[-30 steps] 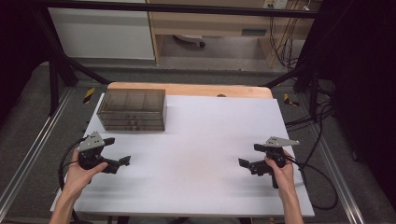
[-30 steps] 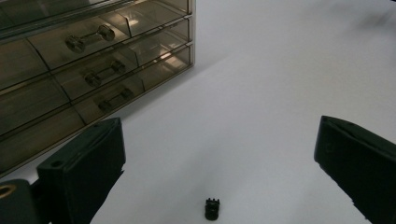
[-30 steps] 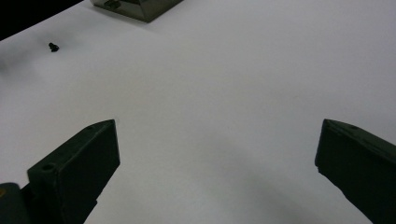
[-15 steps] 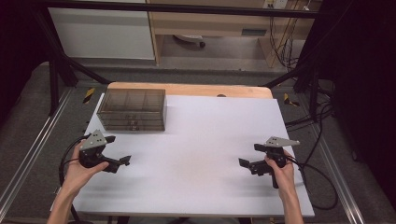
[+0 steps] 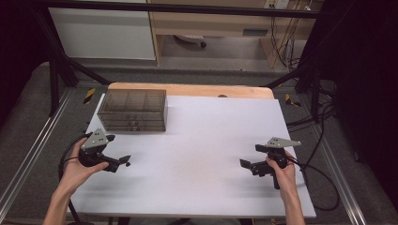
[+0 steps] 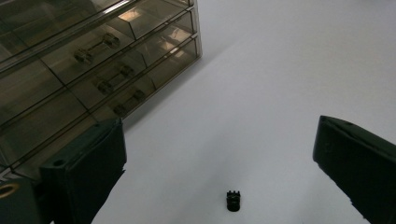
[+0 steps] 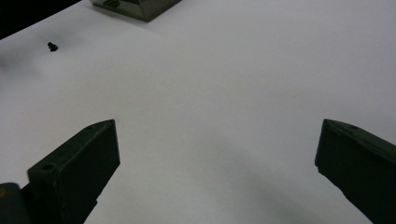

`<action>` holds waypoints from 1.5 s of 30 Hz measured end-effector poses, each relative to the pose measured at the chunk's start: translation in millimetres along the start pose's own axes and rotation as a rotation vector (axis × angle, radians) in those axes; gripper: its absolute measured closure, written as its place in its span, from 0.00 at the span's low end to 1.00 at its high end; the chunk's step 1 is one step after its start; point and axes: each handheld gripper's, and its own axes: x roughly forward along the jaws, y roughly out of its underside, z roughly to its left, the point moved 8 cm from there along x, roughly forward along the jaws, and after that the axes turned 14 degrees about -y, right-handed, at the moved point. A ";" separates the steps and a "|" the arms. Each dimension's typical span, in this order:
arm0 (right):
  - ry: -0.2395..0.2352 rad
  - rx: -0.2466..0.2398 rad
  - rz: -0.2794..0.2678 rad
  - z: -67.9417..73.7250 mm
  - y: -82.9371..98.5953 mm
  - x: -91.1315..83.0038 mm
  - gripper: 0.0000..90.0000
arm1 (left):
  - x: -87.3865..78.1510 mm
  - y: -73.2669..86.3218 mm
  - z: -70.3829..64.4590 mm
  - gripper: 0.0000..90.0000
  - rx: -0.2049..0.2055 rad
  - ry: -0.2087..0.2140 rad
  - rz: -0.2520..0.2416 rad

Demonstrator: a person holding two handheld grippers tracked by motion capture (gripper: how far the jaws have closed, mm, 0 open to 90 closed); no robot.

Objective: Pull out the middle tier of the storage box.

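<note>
A small black toothed part [image 6: 233, 201] lies on the white table top between the wide-apart jaws of my left gripper [image 6: 219, 122], low in the left gripper view. It touches neither jaw. The same part [image 7: 52, 46] is a speck at the far left of the right gripper view. In the high view my left gripper [image 5: 123, 161] is held open at the table's front left. My right gripper [image 5: 245, 164] is open at the front right, and nothing lies between its jaws [image 7: 218, 123].
A smoky transparent drawer cabinet [image 5: 133, 110] with several handled drawers stands at the back left, close to the left gripper [image 6: 93, 70]; one of its corners [image 7: 135, 7] is also in view. The white sheet [image 5: 211, 140] covers the table, with a wooden strip [image 5: 187, 89] along the far edge. Cables trail off the right side.
</note>
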 end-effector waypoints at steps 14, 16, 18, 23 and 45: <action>0.002 -0.001 0.005 -0.3 0.4 0.3 0.01 | 0.5 -3.4 8.8 0.03 0.061 -0.025 0.019; 0.002 -0.001 0.005 -0.3 0.4 0.3 0.01 | 0.1 -5.0 11.5 0.03 0.079 -0.035 0.027; 0.002 0.000 0.005 -0.2 0.4 0.2 0.01 | 0.0 -6.2 13.1 0.03 0.085 -0.039 0.027; 0.003 -0.001 0.005 -0.3 0.5 0.3 0.01 | 0.6 -7.9 17.3 0.03 0.105 -0.056 0.035; 0.004 -0.002 0.008 -0.6 0.7 0.7 0.01 | 15.6 -6.5 31.7 0.03 0.228 -0.147 0.078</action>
